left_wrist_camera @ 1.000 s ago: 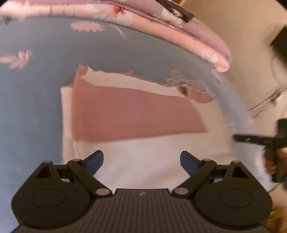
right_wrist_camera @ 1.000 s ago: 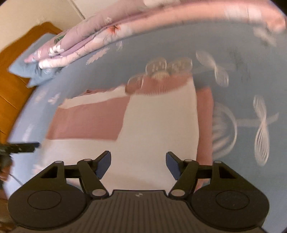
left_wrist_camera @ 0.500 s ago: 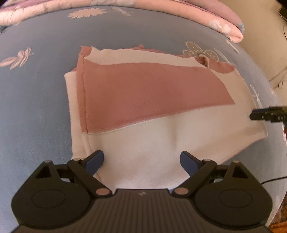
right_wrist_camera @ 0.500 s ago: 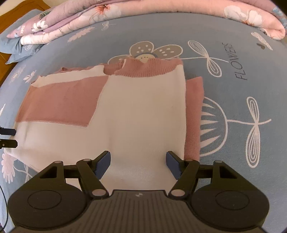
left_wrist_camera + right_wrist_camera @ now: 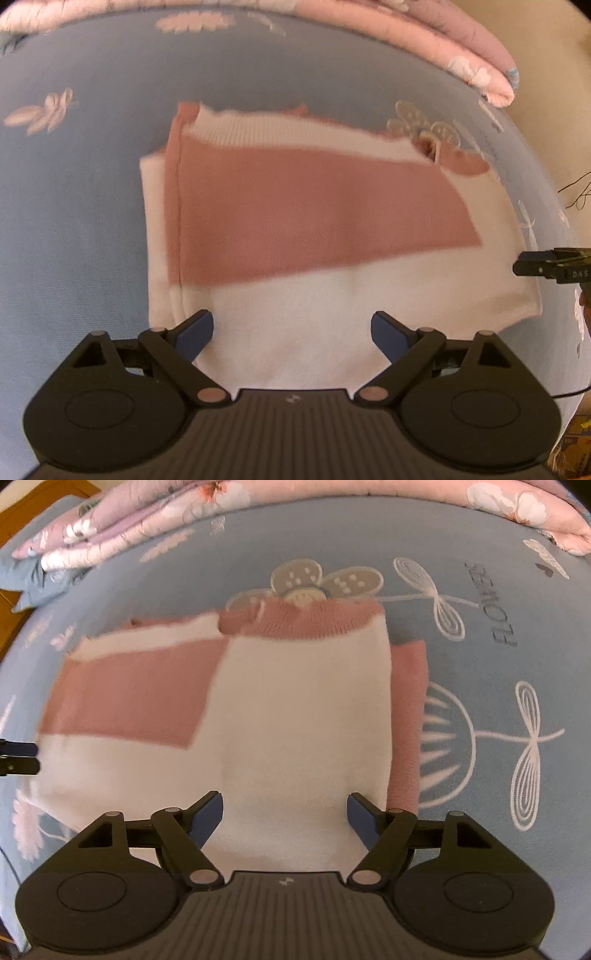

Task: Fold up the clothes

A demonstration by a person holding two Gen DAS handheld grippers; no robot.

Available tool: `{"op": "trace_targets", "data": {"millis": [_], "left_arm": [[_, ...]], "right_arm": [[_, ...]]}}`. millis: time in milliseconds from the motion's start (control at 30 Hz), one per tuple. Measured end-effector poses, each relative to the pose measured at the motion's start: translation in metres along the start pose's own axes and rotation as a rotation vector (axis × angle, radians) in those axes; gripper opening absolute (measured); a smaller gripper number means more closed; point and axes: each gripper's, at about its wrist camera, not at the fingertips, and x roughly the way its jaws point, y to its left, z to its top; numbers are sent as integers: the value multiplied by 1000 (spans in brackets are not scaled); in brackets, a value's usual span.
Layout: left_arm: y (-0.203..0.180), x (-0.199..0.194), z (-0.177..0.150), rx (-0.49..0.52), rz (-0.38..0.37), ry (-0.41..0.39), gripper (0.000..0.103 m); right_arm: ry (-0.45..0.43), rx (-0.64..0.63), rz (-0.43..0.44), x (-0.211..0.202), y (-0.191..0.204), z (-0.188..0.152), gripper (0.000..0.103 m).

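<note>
Clearly readable: "FLOWERS" (image 5: 493, 603) printed on the blue sheet (image 5: 480, 775) at 2 o'clock in the right view, letters turned sideways; partial "DAS" on the right gripper (image 5: 554, 271) poking in at 3 o'clock of the left view. Pink floral quilt (image 5: 332, 498) bunched along 12 o'clock, blue pillow (image 5: 33, 579) at 10. Nothing blocks the sweater (image 5: 295, 720). It lies flat mid-sheet, cream body, pink sleeve folded across toward 9, pink collar at 12, second pink sleeve strip along its 3 o'clock edge. Left gripper (image 5: 291, 330) hovers over the cream hem, fingers apart, empty. Right gripper (image 5: 284, 812) fingers apart, just widened, only flat cream cloth beneath, nothing pinched.
</note>
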Motion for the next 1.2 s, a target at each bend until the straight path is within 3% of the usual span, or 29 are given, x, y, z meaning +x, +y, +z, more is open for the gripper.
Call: {"op": "trace_targets", "data": {"millis": [100, 167, 367, 500, 733, 867, 1033, 1100, 1167, 1200], "left_arm": [[-3, -6, 23, 46, 50, -83, 92], [-4, -1, 40, 72, 128, -118, 92], [-1, 35, 76, 150, 311, -164, 92], [2, 59, 82, 196, 404, -170, 92], [20, 73, 77, 216, 426, -196, 95], [32, 67, 84, 152, 418, -204, 93], [16, 60, 93, 229, 413, -276, 93], [11, 71, 97, 247, 441, -262, 93], [11, 82, 100, 235, 454, -241, 93], [12, 84, 100, 223, 454, -241, 94]], "right_arm": [[-53, -29, -52, -13, 3, 16, 80], [-68, -34, -113, -11, 3, 28, 80], [-161, -53, -301, 9, -1, 60, 80], [-221, -27, -349, 28, -10, 75, 80], [-186, -116, -419, 56, -26, 67, 83], [-182, -77, -428, 50, -39, 71, 86], [-252, -104, -420, 38, -24, 83, 86], [-235, -120, -435, 49, -16, 89, 81], [-194, -131, -458, 64, -13, 93, 58], [-173, -120, -457, 70, -14, 94, 54]]}}
